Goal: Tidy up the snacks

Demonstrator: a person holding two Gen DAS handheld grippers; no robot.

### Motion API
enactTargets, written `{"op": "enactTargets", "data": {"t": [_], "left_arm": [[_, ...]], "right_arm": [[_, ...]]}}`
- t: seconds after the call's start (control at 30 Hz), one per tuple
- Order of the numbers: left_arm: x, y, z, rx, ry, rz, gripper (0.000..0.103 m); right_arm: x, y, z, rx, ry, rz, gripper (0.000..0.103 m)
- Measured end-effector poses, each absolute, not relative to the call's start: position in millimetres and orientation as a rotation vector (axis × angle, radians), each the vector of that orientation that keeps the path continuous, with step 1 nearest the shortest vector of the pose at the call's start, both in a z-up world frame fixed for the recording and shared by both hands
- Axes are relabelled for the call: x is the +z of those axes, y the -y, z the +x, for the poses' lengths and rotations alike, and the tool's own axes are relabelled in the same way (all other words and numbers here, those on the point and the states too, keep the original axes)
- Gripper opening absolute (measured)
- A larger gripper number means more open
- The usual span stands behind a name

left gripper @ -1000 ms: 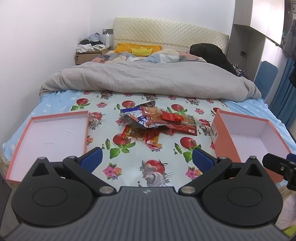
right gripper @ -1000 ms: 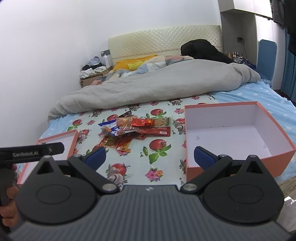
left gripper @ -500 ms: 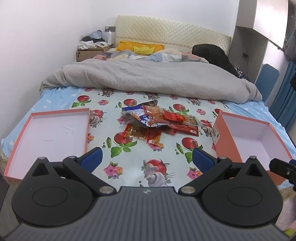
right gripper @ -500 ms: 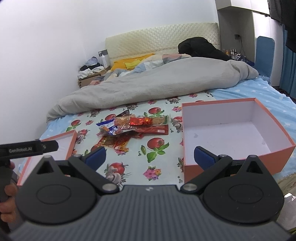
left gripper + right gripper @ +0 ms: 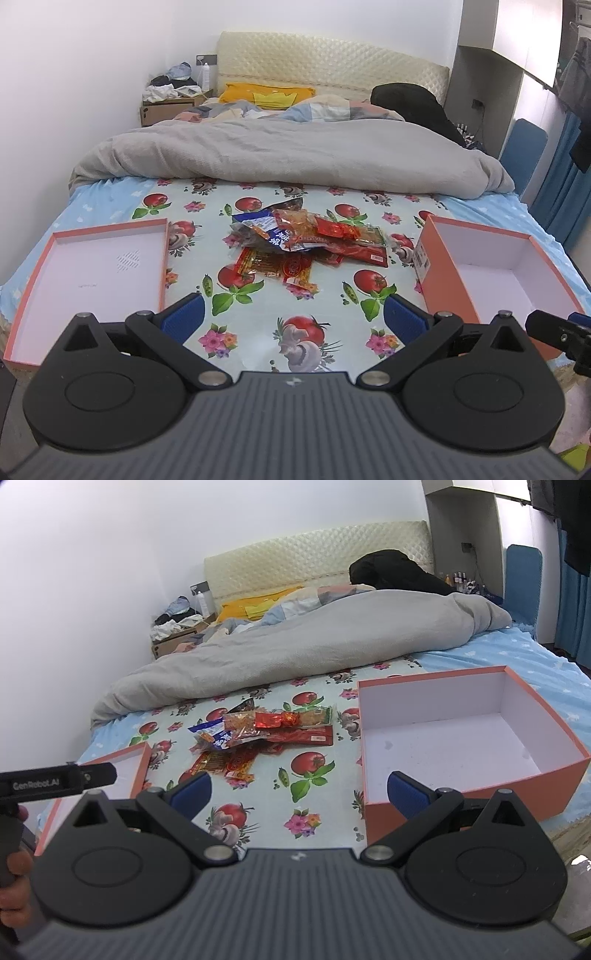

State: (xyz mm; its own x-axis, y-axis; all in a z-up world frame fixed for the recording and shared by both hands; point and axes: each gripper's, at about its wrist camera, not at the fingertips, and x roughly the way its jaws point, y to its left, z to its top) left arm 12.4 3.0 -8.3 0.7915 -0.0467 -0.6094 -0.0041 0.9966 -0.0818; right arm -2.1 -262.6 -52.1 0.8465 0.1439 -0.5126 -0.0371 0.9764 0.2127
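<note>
Glossy plastic snack packets (image 5: 306,240) are lying on a smooth printed cloth (image 5: 295,325) between matt cardboard boxes (image 5: 461,738).

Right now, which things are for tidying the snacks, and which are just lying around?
For the job: snack packets, deep orange box, shallow orange lid, both open grippers.
Lying about: grey duvet, yellow pillow, black clothing, cardboard box.

Both wrist cams sit low at the foot of the bed, facing the headboard (image 5: 332,59). L cam centred on snack pile (image 5: 306,240), mid-range. R cam offset right, nearer the deep orange box (image 5: 461,794). Shared: pile, both boxes, fruit-print cloth (image 5: 258,314), grey duvet.
</note>
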Motion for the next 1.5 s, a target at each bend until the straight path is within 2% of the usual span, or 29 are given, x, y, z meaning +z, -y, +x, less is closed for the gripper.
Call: {"op": "enactTargets", "data": {"t": [0.77,1.5], "left_arm": [[-29,-12,41,-0.047,-0.668,-0.083,0.103],[-93,-36,143,0.038,-0.777,-0.123,0.103]], "right_arm": [[-68,262,13,0.107,-0.527,0.204,0.101],[-99,232,90,0.152,-0.579,0.152,0.098]]}}
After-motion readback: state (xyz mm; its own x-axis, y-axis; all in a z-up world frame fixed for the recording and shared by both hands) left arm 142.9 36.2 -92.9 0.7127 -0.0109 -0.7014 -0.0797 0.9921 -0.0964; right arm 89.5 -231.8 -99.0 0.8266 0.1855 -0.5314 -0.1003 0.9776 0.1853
